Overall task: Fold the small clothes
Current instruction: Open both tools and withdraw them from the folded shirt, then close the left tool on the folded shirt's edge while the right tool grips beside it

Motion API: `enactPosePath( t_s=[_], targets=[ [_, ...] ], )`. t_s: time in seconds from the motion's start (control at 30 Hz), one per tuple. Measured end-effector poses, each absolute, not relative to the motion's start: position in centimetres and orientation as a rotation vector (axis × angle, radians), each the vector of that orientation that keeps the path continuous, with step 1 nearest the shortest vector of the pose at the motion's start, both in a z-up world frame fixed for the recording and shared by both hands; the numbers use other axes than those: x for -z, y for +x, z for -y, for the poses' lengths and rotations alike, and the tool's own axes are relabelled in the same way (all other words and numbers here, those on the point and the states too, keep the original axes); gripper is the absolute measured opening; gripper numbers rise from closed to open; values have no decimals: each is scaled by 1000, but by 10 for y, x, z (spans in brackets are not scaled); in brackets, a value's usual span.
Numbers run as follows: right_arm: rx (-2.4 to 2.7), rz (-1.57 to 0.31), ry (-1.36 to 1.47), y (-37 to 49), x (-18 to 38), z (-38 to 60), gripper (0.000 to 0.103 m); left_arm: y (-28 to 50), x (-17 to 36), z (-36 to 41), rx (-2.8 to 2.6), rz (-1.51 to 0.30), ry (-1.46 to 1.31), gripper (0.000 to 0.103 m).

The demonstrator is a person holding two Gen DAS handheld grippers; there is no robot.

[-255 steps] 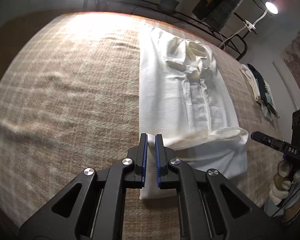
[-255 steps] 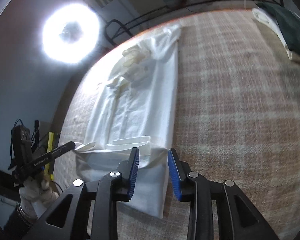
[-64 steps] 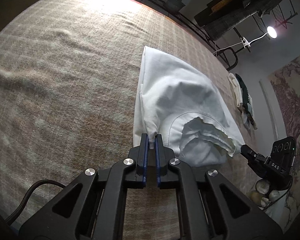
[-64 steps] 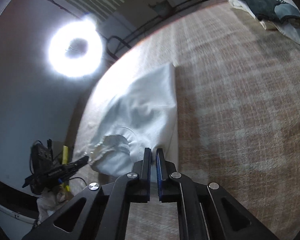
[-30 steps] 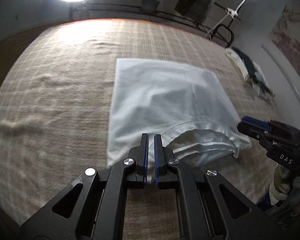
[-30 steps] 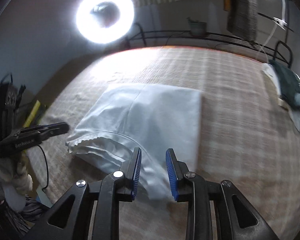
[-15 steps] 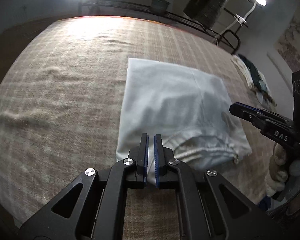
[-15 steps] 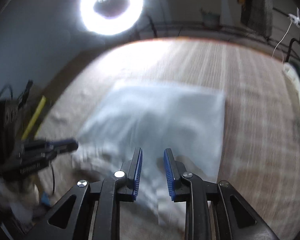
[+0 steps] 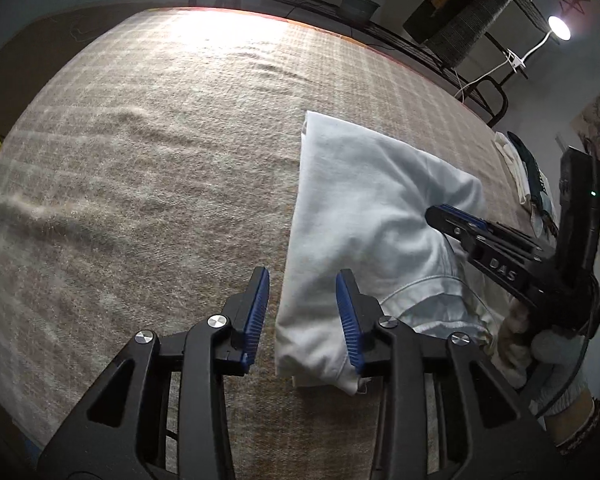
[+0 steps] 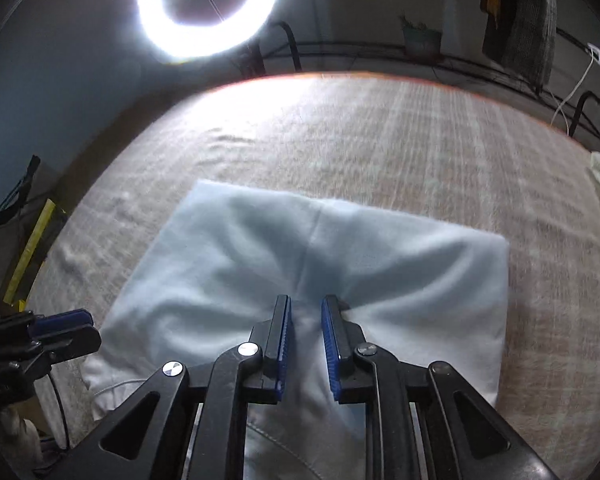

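Left wrist view: the left gripper [image 9: 302, 300] hovers over the near left corner of the folded white garment [image 9: 364, 216], its blue-padded fingers [image 9: 256, 312] spread wide and holding nothing. Half a second earlier the same fingers were pinched together on this edge of the cloth; they have since parted and let it go. The garment lies flat as a rough rectangle on the beige plaid blanket [image 9: 160, 160], with its hem and a curved seam exposed at the near edge. At the right of this view the right gripper [image 9: 444, 214] presses its tips on the upper face of the garment, a gloved hand [image 9: 552, 356] behind it.

Right wrist view: the right gripper [image 10: 305, 330] rests on the middle of the garment [image 10: 400, 264], its jaws slightly apart with cloth dimpled around them but none clamped between. A second earlier this gripper stood at the near edge; it is now further in over the cloth. A ring light [image 10: 208, 6] shines beyond the blanket [image 10: 380, 132].
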State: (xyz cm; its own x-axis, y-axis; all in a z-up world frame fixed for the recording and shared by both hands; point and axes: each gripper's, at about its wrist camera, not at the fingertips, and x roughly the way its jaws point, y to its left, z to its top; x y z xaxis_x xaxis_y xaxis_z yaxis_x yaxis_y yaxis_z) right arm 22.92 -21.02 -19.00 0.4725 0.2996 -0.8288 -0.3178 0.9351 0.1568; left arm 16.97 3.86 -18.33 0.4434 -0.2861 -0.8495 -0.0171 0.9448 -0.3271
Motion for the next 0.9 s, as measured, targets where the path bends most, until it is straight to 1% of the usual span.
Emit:
enactPosePath(
  t_s=[0.07,0.1,0.13,0.17,0.23,0.3,0.37,0.43,0.47,0.63,0.7,0.77,0.9],
  targets=[
    [-388,-1022,-10,229,185,213,15,173,184,-42,180,-1106,-338,35],
    [-393,-1019,21,227,180,219,15,175,184,-44,188,-1111,-361,37],
    [-399,-1013,58,226,175,225,21,177,186,-46,198,-1118,-383,41],
    [-407,-1005,101,223,169,232,30,179,188,-48,208,-1126,-412,43],
    [-402,-985,170,216,155,253,34,182,194,-54,218,-1150,-475,44],
    [-397,-985,214,212,152,267,35,185,200,-59,212,-1166,-516,44],
    [-391,-1002,305,204,153,292,42,187,207,-66,201,-1180,-555,44],
    [-373,-1019,376,199,160,311,48,189,213,-73,192,-1190,-606,44],
    [-355,-1028,399,197,164,320,49,189,215,-75,198,-1186,-632,44],
    [-319,-1080,586,186,196,365,48,192,216,-72,208,-1182,-635,44],
    [-340,-1078,674,183,206,375,47,194,216,-68,210,-1181,-633,44],
    [-353,-1084,716,183,213,377,43,197,216,-63,208,-1182,-641,44],
    [-383,-1077,738,187,217,369,41,204,217,-58,205,-1187,-668,44]
  ],
)
